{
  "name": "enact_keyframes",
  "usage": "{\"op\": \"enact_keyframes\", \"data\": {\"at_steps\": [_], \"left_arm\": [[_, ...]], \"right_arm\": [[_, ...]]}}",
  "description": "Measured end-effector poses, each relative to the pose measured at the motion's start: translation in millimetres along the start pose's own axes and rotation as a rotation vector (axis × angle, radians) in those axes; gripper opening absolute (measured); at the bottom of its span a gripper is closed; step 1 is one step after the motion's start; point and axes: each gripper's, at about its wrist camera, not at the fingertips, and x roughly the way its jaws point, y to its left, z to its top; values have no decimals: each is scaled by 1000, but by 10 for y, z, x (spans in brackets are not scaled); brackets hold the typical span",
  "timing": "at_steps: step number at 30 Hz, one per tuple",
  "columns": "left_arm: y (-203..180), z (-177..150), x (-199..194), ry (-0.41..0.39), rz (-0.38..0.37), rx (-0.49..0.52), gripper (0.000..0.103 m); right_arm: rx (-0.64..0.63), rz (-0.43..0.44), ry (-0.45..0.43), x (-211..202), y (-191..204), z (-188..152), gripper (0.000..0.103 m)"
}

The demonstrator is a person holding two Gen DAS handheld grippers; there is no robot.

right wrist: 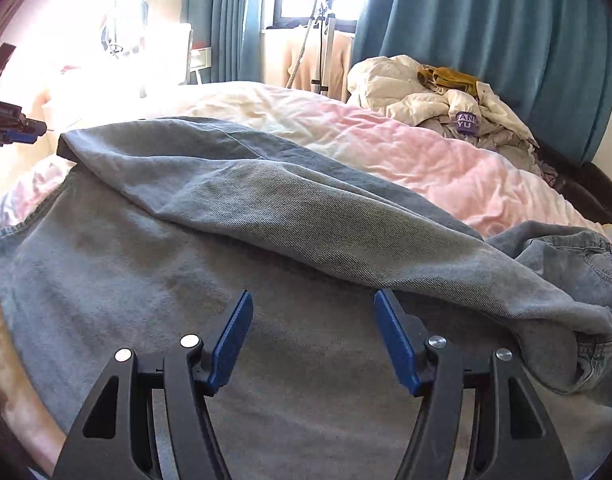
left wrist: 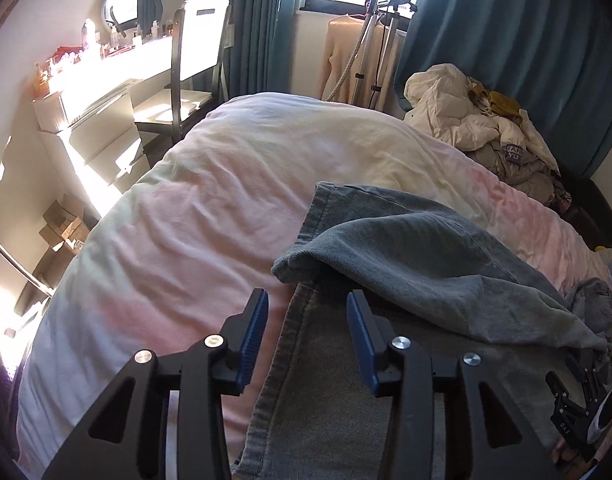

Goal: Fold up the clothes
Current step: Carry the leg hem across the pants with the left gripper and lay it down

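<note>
Bed: the pink and cream duvet (left wrist: 210,200) fills most of what I see, with teal curtains (right wrist: 486,40) behind it.
Jeans: the grey-blue jeans (right wrist: 186,280) lie spread on the duvet right under me, one leg (right wrist: 306,208) folded across the other.
Pile: a heap of pale clothes (left wrist: 474,116) sits at the far corner, well apart from the jeans.
My left claw (left wrist: 308,300): pads parted about halfway, gripping nothing, over the hem edge of the jeans.
My right claw (right wrist: 312,300): pads wide apart, empty, just above the denim; I think not touching.
</note>
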Motion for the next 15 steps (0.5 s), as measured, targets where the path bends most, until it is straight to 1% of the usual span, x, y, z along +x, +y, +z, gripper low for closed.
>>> {"op": "enact_keyframes", "data": {"at_steps": [4, 8, 11, 13, 15], "left_arm": [[-340, -182, -228, -31, -18, 48, 42], [-789, -277, -395, -53, -97, 62, 42], [-1156, -315, -460, -41, -149, 90, 42], [-1366, -356, -496, -42, -202, 100, 42], [-1551, -404, -503, -54, -210, 102, 42]], "right_arm": [[63, 2, -22, -152, -100, -7, 64], [141, -13, -33, -251, -284, 9, 64], [203, -28, -36, -300, -455, 6, 64], [257, -27, -34, -314, -587, -3, 64], [305, -30, -28, -309, -711, -16, 64]]}}
